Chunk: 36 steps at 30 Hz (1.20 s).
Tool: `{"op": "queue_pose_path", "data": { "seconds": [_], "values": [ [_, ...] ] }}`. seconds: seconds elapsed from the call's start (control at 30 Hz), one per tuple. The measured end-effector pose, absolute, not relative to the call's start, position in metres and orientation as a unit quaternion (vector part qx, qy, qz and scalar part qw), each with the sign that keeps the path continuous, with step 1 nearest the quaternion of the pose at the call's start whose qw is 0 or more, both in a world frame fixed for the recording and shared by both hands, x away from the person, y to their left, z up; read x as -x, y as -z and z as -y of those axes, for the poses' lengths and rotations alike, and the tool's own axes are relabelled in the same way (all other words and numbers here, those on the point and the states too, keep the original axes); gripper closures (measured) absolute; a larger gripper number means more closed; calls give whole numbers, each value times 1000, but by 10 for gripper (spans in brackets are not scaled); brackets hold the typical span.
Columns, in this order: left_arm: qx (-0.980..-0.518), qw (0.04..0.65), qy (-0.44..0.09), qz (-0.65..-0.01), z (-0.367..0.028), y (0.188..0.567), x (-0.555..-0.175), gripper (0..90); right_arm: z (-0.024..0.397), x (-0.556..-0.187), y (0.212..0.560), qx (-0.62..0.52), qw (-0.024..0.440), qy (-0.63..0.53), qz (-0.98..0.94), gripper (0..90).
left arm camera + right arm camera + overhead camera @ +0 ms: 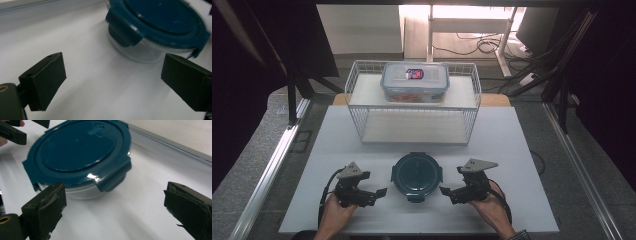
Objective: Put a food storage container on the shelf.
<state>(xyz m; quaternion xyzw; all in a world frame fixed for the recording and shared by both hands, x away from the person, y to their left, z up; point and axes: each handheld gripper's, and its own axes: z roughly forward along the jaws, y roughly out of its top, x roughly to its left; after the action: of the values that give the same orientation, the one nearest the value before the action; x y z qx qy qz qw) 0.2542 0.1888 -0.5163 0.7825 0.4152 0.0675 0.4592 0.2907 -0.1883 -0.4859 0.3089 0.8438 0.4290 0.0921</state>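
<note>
1. At the left of the high view, left claw (383, 191) held in a hand (333, 212) at the near edge of the white table (522, 150); jaws spread wide, nothing between them; tips pointed toward the round container (417, 175), just beside it but apart; grey three-cornered plate on top; black cable looping down along the wrist.
2. In the left gripper view, same claw (113, 80) released, both black jaws standing over bare white table; container (160, 27) ahead and to the upper right, clear glass wall under a dark teal lid, one latch flap folded down on the near side.
3. At the centre of the high view, round container resting flat on the table between the two claws, lid on; behind it, a white wire basket (357, 82) lying on the table; inside, on its raised shelf, a rectangular clear box (414, 82) with a bluish lid and a label.
4. At the right, right claw (443, 190) in the other hand (492, 210), jaws parted, empty, tips near the container's right side without touching.
5. In the right gripper view, that claw (115, 207) released as well; container (77, 155) ahead and left of centre, a latch flap facing the camera; left claw (15, 130) visible beyond it in the upper left corner.
</note>
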Motion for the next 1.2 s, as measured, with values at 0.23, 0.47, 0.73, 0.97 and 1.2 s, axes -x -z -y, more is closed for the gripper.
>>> {"op": "queue_pose_path", "data": {
  "seconds": [0.23, 0.47, 0.73, 0.97, 1.2],
  "values": [
    [-782, 481, -25, -396, -174, 506, -274, 41, 174, -297, 484, -319, 67, -418, -848, 54],
    [-791, 480, 15, -380, -156, 506, -294, 42, 160, -304, 485, -332, 43, -403, -852, 44],
    [-786, 469, 111, -388, -149, 523, -318, 70, 160, -323, 496, -363, -44, -403, -839, 76],
    [-777, 469, 151, -391, -157, 523, -315, 186, 164, -329, 501, -387, -111, -406, -820, 213],
    [-755, 482, 175, -409, -175, 524, -306, 359, 173, -330, 500, -409, -153, -417, -797, 367]
  ]
}}
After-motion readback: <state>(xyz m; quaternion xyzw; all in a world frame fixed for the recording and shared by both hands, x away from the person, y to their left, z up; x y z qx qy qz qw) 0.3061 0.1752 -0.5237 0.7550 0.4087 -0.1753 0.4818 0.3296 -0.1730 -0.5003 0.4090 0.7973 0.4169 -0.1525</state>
